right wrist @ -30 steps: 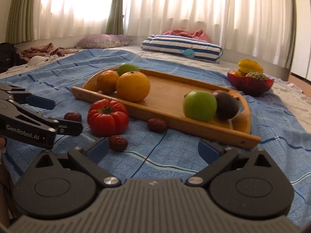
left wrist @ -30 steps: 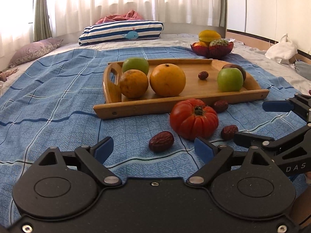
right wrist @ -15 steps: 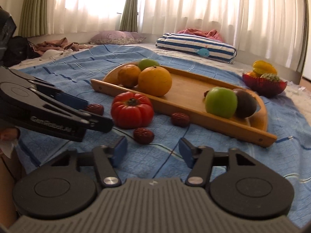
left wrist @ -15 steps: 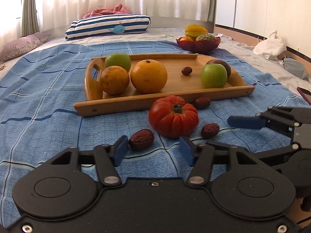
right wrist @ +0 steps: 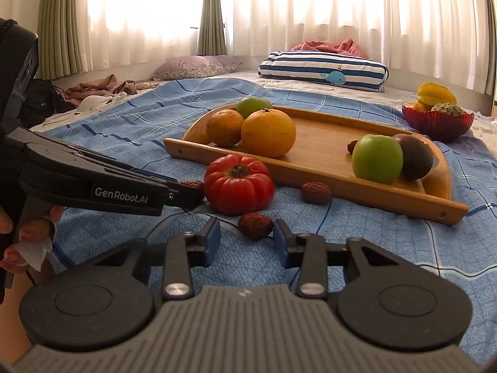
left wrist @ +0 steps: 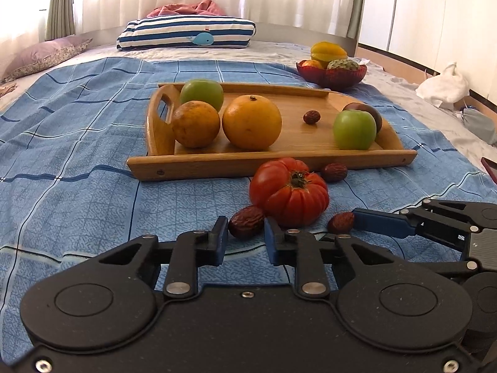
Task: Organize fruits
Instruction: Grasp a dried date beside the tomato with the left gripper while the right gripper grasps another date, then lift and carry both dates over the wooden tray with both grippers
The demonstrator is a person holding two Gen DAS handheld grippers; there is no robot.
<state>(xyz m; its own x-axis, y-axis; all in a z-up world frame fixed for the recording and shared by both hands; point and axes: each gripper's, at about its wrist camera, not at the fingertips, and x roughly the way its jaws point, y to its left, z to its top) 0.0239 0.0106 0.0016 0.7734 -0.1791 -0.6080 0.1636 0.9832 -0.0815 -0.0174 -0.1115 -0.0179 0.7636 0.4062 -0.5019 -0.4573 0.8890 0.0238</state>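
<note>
My left gripper (left wrist: pixel 243 242) is black with blue pads and silver screws; my right gripper (right wrist: pixel 247 242) has a ribbed grey housing.

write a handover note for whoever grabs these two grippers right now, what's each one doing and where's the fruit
Left gripper: open, fingers either side of a red date on the blue blanket, not closed.
Right gripper: open, straddling a second date, not closed.
Neither holds anything.
On the wooden tray: two oranges, two green apples, a dark fruit, one date.
Off the tray, on the blanket: tomato, the two straddled dates, and a third date by the tray's front edge.
Left to do: close on each date, move them, the third date and the tomato, presumably to the tray.
</note>
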